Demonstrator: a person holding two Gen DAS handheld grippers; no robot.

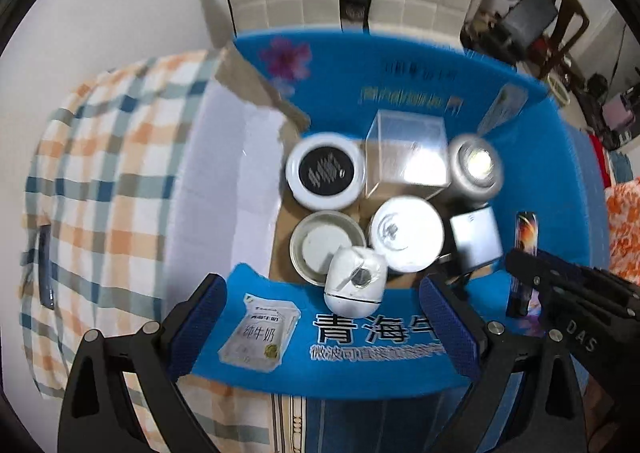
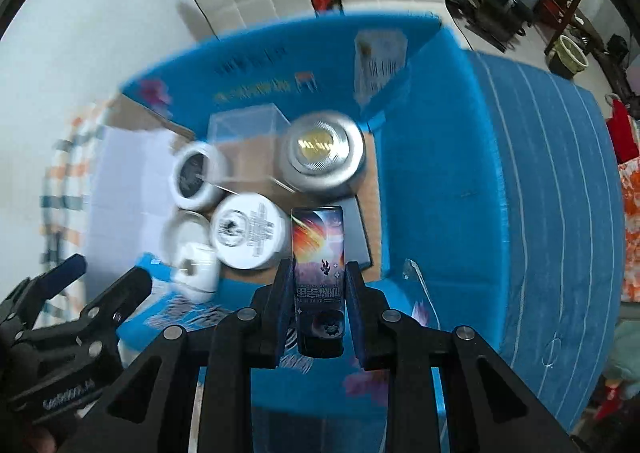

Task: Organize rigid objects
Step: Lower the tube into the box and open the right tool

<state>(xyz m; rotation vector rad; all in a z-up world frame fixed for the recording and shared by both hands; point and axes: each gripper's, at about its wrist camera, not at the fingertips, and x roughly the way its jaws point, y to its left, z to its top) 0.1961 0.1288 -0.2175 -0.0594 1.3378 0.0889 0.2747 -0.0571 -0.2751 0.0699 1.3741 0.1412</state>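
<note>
The tube (image 2: 319,253), printed with a fiery space scene, is sitting clamped between the blue pads of the right hand-held gripper (image 2: 319,285), standing upright over the near right part of the box (image 2: 432,157). Its lower end is disappearing behind the gripper frame, and its small print is too blurred to read. In the left wrist view the same tube (image 1: 525,253) is showing only as a narrow strip at the right, partly covered by the right hand-held gripper (image 1: 532,285).

The left hand-held gripper (image 1: 320,317) is hanging with its jaws wide apart and nothing between them, above the box's near flap (image 1: 360,365).

Inside the blue box several things are lying close together: a white jar with a dark lid (image 1: 325,172) far left, a clear case (image 1: 406,151) beside it, a silver can (image 1: 474,165) far right, a white tub (image 1: 406,239) in the middle, an open dish (image 1: 326,245) near left, and a white egg-shaped gadget (image 1: 354,285) nearest. A grey block (image 1: 476,241) is lying half hidden behind the tub.

The box is resting on a bed; a checked cloth (image 1: 104,181) is lying to its left. Motion blur is smearing the printing on the box.
</note>
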